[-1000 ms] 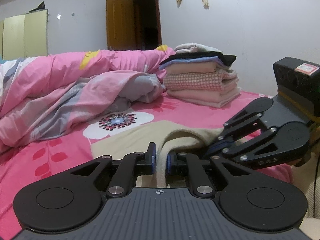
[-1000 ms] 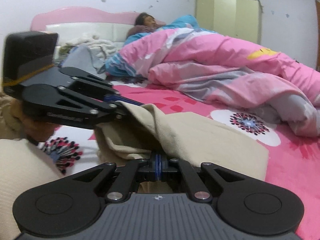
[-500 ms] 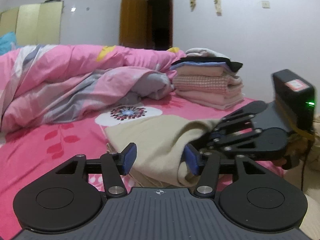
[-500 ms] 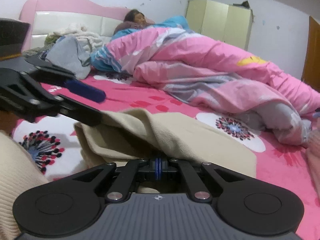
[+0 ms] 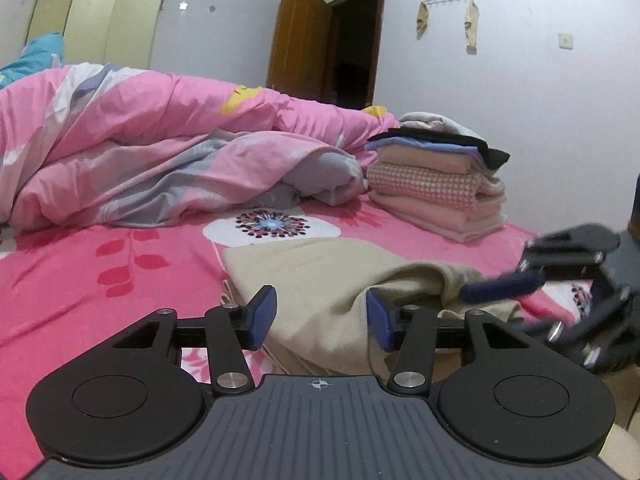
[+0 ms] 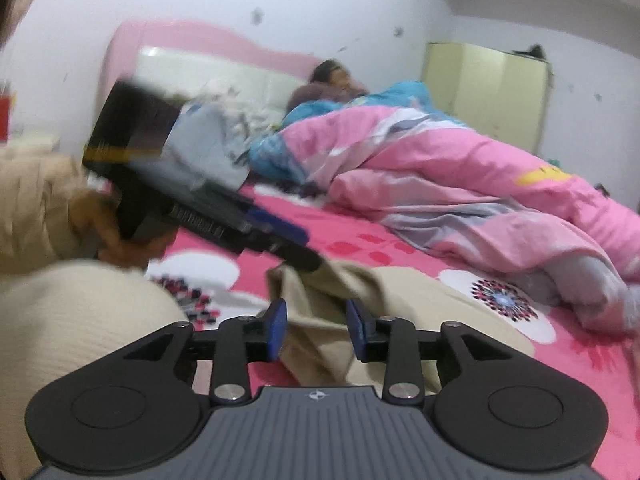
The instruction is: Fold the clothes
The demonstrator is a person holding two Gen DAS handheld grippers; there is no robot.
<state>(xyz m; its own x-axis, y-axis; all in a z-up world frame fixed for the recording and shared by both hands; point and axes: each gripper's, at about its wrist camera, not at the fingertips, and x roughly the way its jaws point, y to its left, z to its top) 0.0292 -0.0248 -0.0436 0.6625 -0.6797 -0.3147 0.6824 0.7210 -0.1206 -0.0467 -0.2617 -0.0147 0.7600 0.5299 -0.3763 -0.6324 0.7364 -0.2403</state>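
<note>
Left gripper (image 5: 322, 316) fingers apart over folded beige garment (image 5: 320, 276) on bed (image 5: 100, 280); right gripper (image 6: 316, 330) fingers likewise apart, gripping nothing; stack (image 5: 436, 184) beyond.

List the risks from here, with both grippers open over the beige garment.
1. The beige garment lies released with its near edge bunched and raised, so the fold may slump or spring open.
2. The left hand-held gripper and right hand-held gripper have open jaws with cloth between them; pulling away could snag it and drag the fold.
3. The loose pink duvet lies close behind; it might get in the way when the garment goes to the folded stack.
</note>
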